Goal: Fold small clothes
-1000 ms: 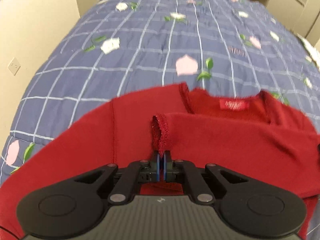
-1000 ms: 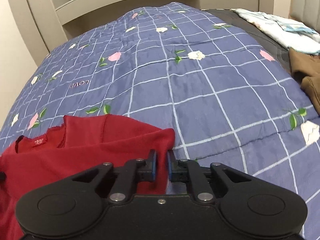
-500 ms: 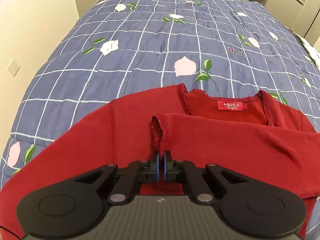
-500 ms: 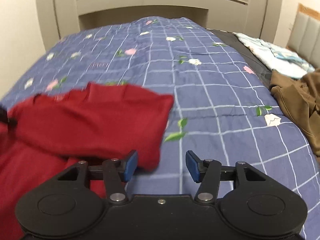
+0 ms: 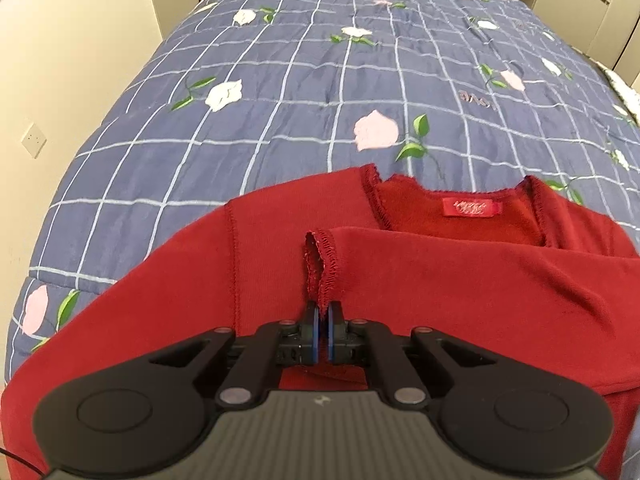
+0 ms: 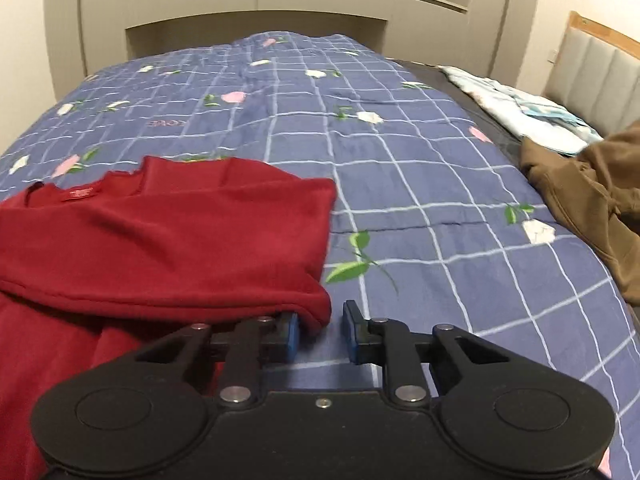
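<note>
A red sweater (image 5: 440, 280) lies on the blue checked bedspread (image 5: 320, 100), neck label (image 5: 472, 209) up, with one sleeve folded across its chest. My left gripper (image 5: 322, 314) is shut on that sleeve's cuff (image 5: 320, 264), which stands up from between the pads. In the right wrist view the sweater (image 6: 160, 240) fills the left side. My right gripper (image 6: 320, 334) sits at the near right corner of the fold. Its jaws are closing, with the fold's edge (image 6: 316, 308) against the left pad and a gap before the right one.
A brown garment (image 6: 592, 200) and a pale patterned cloth (image 6: 520, 108) lie at the bed's right side, below a padded headboard (image 6: 592, 80). Beige cabinets (image 6: 256, 12) stand beyond the bed. A wall with a socket (image 5: 34, 142) runs close along the left.
The right gripper let go of the sweater, swung right with its jaws wide, and now narrows at the fold's corner. The left gripper still holds the cuff in the same spot.
</note>
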`<state>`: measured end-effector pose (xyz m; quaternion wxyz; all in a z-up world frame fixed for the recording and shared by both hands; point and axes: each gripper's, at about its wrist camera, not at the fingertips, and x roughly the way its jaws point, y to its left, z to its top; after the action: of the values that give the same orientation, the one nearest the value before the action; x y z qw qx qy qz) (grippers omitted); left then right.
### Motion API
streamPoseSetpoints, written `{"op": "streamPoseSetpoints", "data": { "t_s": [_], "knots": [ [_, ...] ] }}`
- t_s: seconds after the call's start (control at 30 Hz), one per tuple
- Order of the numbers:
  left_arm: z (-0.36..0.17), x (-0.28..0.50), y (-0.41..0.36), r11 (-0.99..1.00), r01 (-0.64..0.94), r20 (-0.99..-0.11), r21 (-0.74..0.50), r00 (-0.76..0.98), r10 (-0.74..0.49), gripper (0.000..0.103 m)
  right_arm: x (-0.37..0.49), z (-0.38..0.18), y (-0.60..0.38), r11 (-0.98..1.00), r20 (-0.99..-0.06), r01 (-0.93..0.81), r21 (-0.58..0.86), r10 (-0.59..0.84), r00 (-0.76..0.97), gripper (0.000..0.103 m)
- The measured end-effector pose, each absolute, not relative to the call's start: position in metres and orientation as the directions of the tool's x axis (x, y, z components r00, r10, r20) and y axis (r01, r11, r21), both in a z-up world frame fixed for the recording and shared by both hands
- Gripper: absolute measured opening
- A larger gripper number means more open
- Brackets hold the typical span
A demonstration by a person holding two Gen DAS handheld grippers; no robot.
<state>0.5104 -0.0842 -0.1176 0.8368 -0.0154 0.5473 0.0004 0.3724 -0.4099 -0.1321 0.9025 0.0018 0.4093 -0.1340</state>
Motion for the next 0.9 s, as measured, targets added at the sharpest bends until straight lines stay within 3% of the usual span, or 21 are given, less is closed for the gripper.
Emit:
{"op": "streamPoseSetpoints", "data": {
  "t_s": [0.13,0.17,0.23,0.27,0.3,0.33,0.37,0.4,0.57,0.9],
  "knots": [
    [-0.123,0.511,-0.08,0.998,-0.019,-0.918,-0.052,0.394,-0.041,0.005,0.369,-0.134,-0.409,0.958,-0.746,0.258,-0.124,-0.261,0.613,0.023],
    [-0.121,0.511,-0.077,0.997,-0.02,-0.917,-0.071,0.396,-0.057,0.007,0.369,-0.133,-0.41,0.959,-0.752,0.258,-0.115,-0.254,0.608,0.028],
    [-0.113,0.507,-0.072,0.994,-0.028,-0.908,-0.107,0.41,-0.086,0.021,0.366,-0.126,-0.411,0.963,-0.754,0.255,-0.088,-0.232,0.615,0.037],
    [-0.108,0.504,-0.069,0.991,-0.028,-0.901,-0.127,0.42,-0.104,0.037,0.363,-0.121,-0.41,0.966,-0.751,0.248,-0.079,-0.221,0.622,0.047],
    [-0.102,0.5,-0.066,0.99,-0.029,-0.894,-0.14,0.434,-0.114,0.06,0.359,-0.115,-0.407,0.969,-0.748,0.234,-0.085,-0.217,0.627,0.054],
    [-0.095,0.495,-0.062,0.989,-0.036,-0.885,-0.141,0.453,-0.11,0.071,0.356,-0.111,-0.403,0.97,-0.744,0.224,-0.097,-0.22,0.631,0.064],
    [-0.088,0.489,-0.058,0.989,-0.049,-0.875,-0.138,0.474,-0.099,0.084,0.35,-0.104,-0.398,0.972,-0.738,0.21,-0.109,-0.221,0.638,0.069],
    [-0.08,0.481,-0.052,0.988,-0.069,-0.862,-0.141,0.5,-0.088,0.09,0.346,-0.098,-0.392,0.975,-0.736,0.196,-0.109,-0.211,0.643,0.07],
    [-0.05,0.443,-0.006,0.959,-0.2,-0.838,-0.202,0.543,-0.063,0.102,0.331,-0.071,-0.346,0.99,-0.736,0.094,-0.106,-0.142,0.662,0.095],
    [-0.026,0.336,0.161,0.799,-0.571,-0.876,-0.187,0.464,0.127,0.102,0.328,-0.051,-0.174,0.927,-0.714,-0.333,-0.175,0.114,0.691,0.102]
  ]
}}
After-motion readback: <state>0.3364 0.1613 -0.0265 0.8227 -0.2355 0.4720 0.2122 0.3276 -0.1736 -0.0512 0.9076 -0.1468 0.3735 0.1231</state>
